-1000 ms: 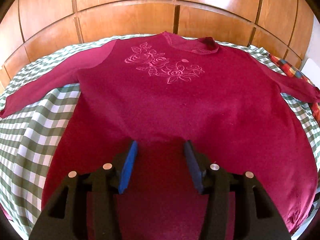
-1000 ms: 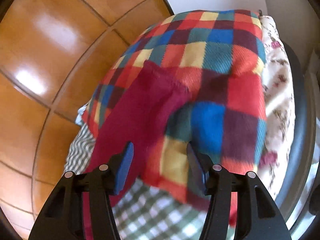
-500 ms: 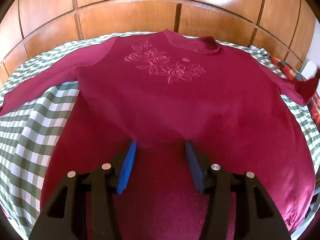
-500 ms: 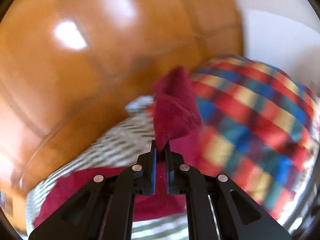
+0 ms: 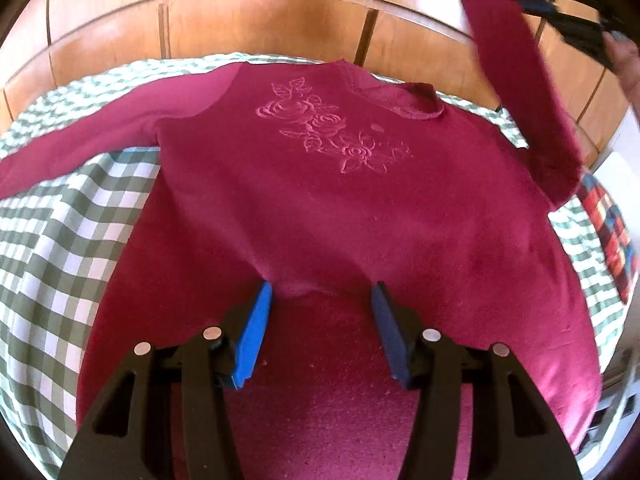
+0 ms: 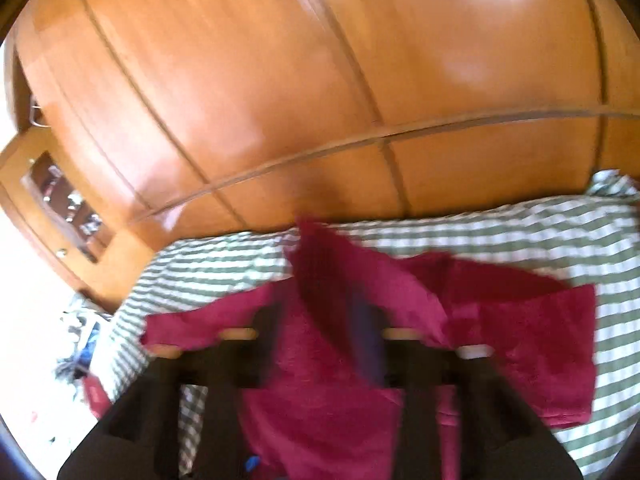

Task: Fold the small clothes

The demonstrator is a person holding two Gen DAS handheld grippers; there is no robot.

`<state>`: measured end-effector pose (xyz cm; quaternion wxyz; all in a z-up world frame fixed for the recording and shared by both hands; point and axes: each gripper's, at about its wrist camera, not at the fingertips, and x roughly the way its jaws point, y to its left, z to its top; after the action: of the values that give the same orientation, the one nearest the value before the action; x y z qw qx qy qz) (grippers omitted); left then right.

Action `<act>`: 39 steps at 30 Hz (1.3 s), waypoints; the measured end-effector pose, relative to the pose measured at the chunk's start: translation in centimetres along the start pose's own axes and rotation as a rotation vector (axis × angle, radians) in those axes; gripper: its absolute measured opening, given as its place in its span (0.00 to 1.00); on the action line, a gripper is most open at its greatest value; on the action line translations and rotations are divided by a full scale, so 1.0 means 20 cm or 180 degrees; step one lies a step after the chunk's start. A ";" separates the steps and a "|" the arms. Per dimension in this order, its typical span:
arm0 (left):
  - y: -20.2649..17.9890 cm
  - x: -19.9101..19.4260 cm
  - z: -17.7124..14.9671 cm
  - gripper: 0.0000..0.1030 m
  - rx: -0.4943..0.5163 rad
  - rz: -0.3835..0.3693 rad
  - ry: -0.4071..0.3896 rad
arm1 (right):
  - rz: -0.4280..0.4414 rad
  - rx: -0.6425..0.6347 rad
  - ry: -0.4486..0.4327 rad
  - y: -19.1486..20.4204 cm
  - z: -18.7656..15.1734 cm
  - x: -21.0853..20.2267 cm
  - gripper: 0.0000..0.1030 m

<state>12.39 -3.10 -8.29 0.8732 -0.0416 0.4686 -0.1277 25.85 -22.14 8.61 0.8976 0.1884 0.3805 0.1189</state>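
Observation:
A dark red sweater (image 5: 320, 208) with a rose pattern on the chest lies face up on a green checked cloth (image 5: 52, 248). My left gripper (image 5: 320, 300) is open, its blue pads resting on the sweater's lower middle. The sweater's right sleeve (image 5: 516, 72) is lifted high in the air, and my right gripper (image 5: 560, 12) shows beside its upper end at the top right. In the blurred right wrist view my right gripper (image 6: 320, 320) has its fingers spread, with the red sleeve (image 6: 320, 344) lying between them. The left sleeve (image 5: 80, 148) lies stretched out flat.
A wooden panelled headboard (image 5: 280, 12) runs along the far side. A multicoloured checked blanket (image 5: 612, 232) lies at the right edge. A wooden cabinet (image 6: 48, 200) stands at the left in the right wrist view.
My right gripper closed on the right sleeve's end, lifted it high and swung it over the sweater; its fingers now look spread. My left gripper has stayed open on the lower middle.

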 end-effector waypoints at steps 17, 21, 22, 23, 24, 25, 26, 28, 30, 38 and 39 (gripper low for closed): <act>0.18 0.03 0.46 0.46 -0.0491 -0.0340 -0.0171 | -0.1130 0.1004 0.0089 -0.88 -0.73 -0.45 0.67; 0.14 0.20 0.58 0.46 -0.0552 -0.0350 0.0004 | -0.1316 0.1095 0.0114 -0.96 -0.78 -0.42 0.67; 0.13 0.23 0.60 0.46 -0.0565 -0.0356 0.0032 | -0.1337 0.1087 0.0123 -0.96 -0.77 -0.40 0.67; 0.11 0.27 0.63 0.47 -0.0566 -0.0356 0.0075 | -0.1372 0.1068 0.0133 -0.96 -0.76 -0.36 0.67; 0.09 0.30 0.64 0.47 -0.0573 -0.0329 0.0107 | -0.1395 0.1052 0.0138 -0.96 -0.75 -0.34 0.67; 0.09 0.33 0.66 0.46 -0.0594 -0.0301 0.0134 | -0.1425 0.1042 0.0143 -0.97 -0.74 -0.31 0.67; 0.07 0.37 0.68 0.46 -0.0611 -0.0298 0.0166 | -0.1466 0.1031 0.0143 -0.97 -0.72 -0.27 0.67; 0.04 0.41 0.70 0.35 -0.0569 -0.0254 0.0189 | -0.1513 0.1013 0.0140 -0.98 -0.70 -0.22 0.67; 0.00 0.43 0.73 0.12 -0.0432 -0.0229 0.0207 | -0.1615 0.0949 0.0115 -0.97 -0.66 -0.16 0.67; 0.13 0.14 0.80 0.07 -0.0556 -0.0179 -0.0348 | -0.1905 0.0761 0.0168 -0.97 -0.64 -0.03 0.68; 0.14 0.17 0.79 0.07 -0.0469 -0.0009 -0.0308 | -0.1911 0.0722 0.0174 -0.97 -0.65 -0.01 0.69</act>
<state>27.79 -2.09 -2.66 0.8892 -0.1125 0.4339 -0.0920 17.51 -36.53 -7.88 0.8553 0.1633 0.4538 -0.1894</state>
